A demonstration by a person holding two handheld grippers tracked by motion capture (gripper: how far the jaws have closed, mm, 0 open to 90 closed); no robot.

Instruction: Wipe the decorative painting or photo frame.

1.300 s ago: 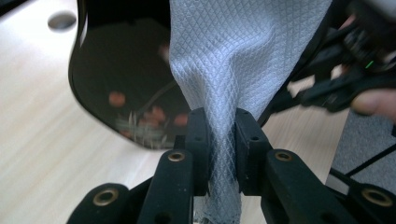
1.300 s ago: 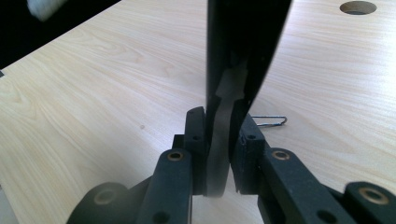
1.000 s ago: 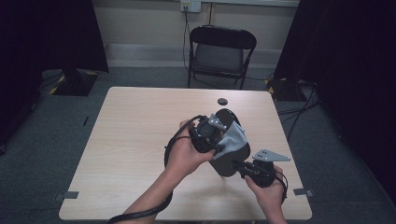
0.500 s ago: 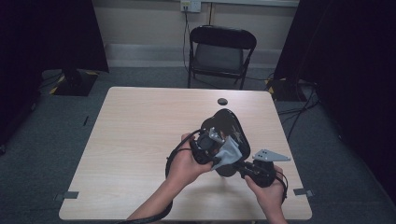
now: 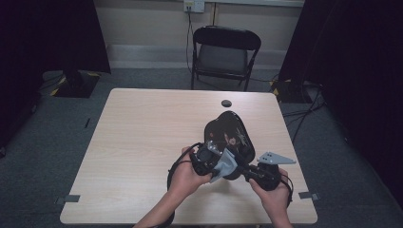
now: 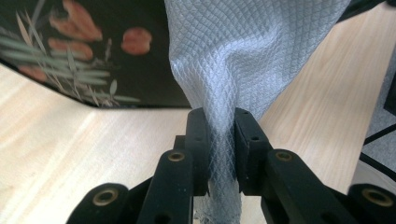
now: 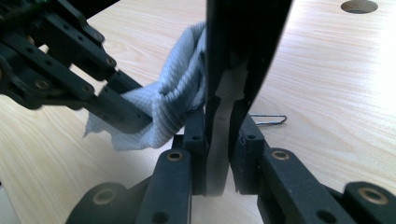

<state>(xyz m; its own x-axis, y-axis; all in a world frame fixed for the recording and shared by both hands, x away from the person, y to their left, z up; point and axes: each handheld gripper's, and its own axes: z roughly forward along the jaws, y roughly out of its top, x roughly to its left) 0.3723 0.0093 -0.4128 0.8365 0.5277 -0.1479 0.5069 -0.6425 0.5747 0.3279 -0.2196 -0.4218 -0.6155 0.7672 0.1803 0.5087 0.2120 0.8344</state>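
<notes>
A black dish painted with orange flowers and leaves is held tilted over the table, its lower edge clamped in my right gripper. In the right gripper view the jaws are shut on the dish's thin black rim. My left gripper is shut on a grey waffle-weave cloth that lies against the dish's lower part. Seen from the left gripper view, the cloth is pinched between the pads of the left gripper, with the flowered dish face just behind. The right gripper view has the cloth bunched beside the rim.
The light wooden table has a round black cable hole near its far edge. A small wire clip lies on the tabletop below the dish. A black folding chair stands beyond the table.
My left gripper has come down the dish toward the person with the cloth, uncovering the dish's upper face. The right gripper has stayed where it was, still gripping the dish.
</notes>
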